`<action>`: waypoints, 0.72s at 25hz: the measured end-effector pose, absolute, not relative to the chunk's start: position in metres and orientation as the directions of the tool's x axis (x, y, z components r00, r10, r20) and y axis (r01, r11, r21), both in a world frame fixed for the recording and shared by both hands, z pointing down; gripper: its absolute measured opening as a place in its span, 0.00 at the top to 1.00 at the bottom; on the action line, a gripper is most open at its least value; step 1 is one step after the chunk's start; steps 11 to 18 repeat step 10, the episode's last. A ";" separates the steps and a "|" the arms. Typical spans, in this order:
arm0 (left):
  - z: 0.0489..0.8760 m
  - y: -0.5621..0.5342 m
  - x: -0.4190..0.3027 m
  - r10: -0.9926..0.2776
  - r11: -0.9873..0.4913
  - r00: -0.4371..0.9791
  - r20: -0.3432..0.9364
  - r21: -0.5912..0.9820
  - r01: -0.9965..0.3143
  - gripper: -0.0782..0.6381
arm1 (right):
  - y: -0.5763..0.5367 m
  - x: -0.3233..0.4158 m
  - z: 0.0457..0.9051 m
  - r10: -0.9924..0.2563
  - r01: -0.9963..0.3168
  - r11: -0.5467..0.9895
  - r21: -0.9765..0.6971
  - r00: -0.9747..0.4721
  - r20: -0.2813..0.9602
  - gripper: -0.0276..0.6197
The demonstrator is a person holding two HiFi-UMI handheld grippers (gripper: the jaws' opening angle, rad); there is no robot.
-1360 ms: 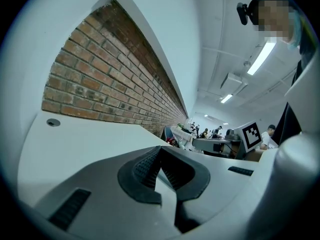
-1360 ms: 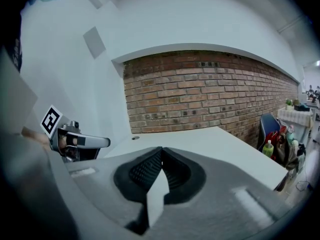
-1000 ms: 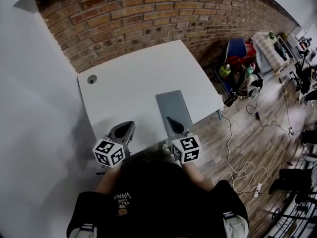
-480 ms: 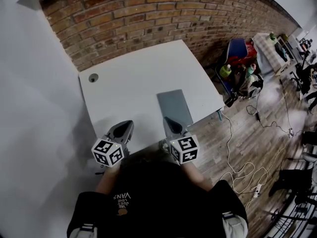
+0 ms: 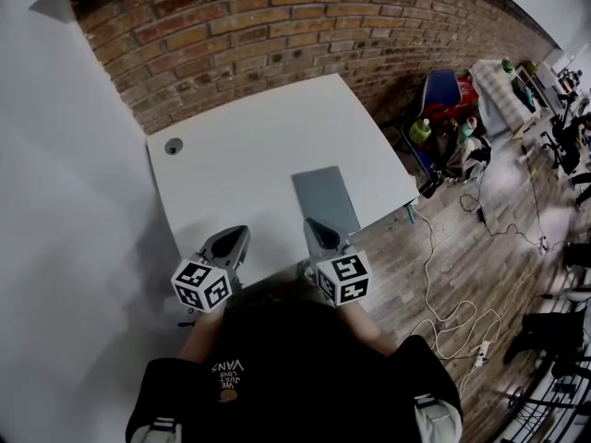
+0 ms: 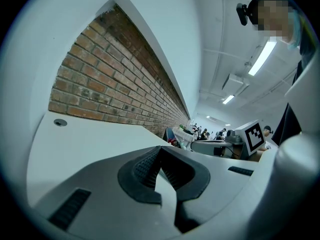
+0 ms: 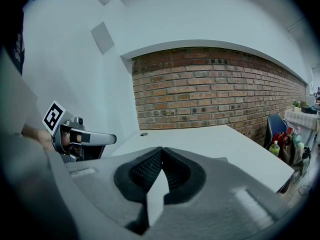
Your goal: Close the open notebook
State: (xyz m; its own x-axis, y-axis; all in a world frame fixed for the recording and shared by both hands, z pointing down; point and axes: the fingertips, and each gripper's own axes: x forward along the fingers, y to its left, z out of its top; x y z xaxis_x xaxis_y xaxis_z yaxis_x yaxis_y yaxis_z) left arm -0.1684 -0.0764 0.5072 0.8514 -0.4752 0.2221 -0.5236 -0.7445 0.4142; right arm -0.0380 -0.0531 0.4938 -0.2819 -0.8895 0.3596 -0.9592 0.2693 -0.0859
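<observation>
On the worktop [image 5: 249, 146], the notebook [image 5: 325, 197] lay shut and hadn't budged. The left tool [image 5: 235, 237] and right tool [image 5: 317, 227] stayed clenched on nothing beside it, so the job looked done.

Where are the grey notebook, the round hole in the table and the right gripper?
grey notebook [image 5: 325, 197]: head view, middle of its cover.
round hole [image 5: 173, 146]: head view, centre of the hole.
right gripper [image 7: 161, 150]: right gripper view, where its two shut tips meet.
</observation>
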 end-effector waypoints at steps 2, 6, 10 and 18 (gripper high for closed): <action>0.508 -0.077 -0.168 -0.474 -0.745 0.852 0.223 0.414 -0.523 0.88 | -0.054 -0.037 0.495 -0.888 -0.959 0.270 -0.084 -0.282 0.362 0.96; 0.509 -0.078 -0.165 -0.470 -0.747 0.854 0.223 0.416 -0.519 0.88 | -0.056 -0.035 0.495 -0.888 -0.959 0.271 -0.083 -0.282 0.364 0.96; 0.507 -0.077 -0.161 -0.466 -0.749 0.856 0.224 0.415 -0.516 0.88 | -0.055 -0.033 0.493 -0.887 -0.959 0.272 -0.083 -0.283 0.364 0.96; 0.507 -0.077 -0.161 -0.466 -0.749 0.856 0.224 0.415 -0.516 0.88 | -0.055 -0.033 0.493 -0.887 -0.959 0.272 -0.083 -0.283 0.364 0.96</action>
